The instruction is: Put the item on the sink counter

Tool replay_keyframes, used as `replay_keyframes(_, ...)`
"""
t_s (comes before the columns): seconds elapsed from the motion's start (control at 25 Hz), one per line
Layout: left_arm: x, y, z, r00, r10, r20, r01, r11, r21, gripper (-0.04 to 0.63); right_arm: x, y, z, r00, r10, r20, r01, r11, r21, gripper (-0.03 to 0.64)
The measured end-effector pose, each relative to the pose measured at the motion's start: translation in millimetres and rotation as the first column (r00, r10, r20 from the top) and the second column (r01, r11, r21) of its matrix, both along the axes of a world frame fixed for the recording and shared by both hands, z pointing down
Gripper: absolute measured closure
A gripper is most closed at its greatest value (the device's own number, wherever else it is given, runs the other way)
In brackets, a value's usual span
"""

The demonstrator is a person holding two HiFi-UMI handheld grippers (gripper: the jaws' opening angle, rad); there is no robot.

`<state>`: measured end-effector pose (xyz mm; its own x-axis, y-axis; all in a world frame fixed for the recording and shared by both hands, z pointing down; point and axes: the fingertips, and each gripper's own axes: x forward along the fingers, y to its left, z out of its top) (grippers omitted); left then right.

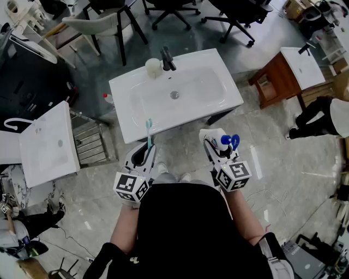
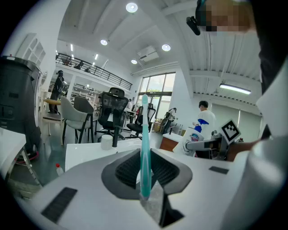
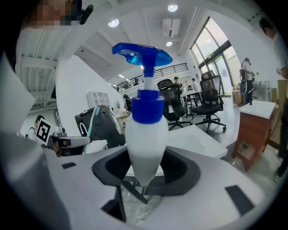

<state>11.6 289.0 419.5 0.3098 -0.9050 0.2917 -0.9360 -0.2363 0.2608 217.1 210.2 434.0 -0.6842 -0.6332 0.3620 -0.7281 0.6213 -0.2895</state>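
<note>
My left gripper [image 1: 147, 152] is shut on a teal toothbrush [image 1: 149, 134], which stands upright between the jaws; in the left gripper view the toothbrush [image 2: 145, 143] rises straight from my left gripper [image 2: 145, 177]. A white pump bottle with a blue top [image 1: 224, 141] is clamped in my right gripper [image 1: 217, 146]; the right gripper view shows that bottle [image 3: 144, 137] upright in my right gripper [image 3: 145, 173]. Both are held just in front of the white sink counter [image 1: 127, 119]. A black faucet [image 1: 167, 59] and a white cup [image 1: 153, 67] stand at its back rim.
A second white basin unit [image 1: 48, 143] and a metal rack [image 1: 90, 143] lie to the left. A wooden cabinet with a basin [image 1: 285, 73] is at the right. Office chairs [image 1: 234, 16] stand beyond the sink. A small bottle [image 1: 108, 98] sits on the floor left of the sink.
</note>
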Motion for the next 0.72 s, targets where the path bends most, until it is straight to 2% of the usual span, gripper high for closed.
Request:
replay_keyframes(0.4,-19,-2,-4,0.999,0.034,-0.024,-0.033,0.999,0.026,0.517,-20,2,-2,1.0,0.025,-0.012,-0.025,1.0,-0.002,0.407)
replay_keyframes(0.72,-54,-4,3,0.997,0.057,-0.052,-0.055,0.998,0.039,0.517,-45,-2,1,0.998,0.058,-0.008,-0.058,0.998,-0.024,0.407)
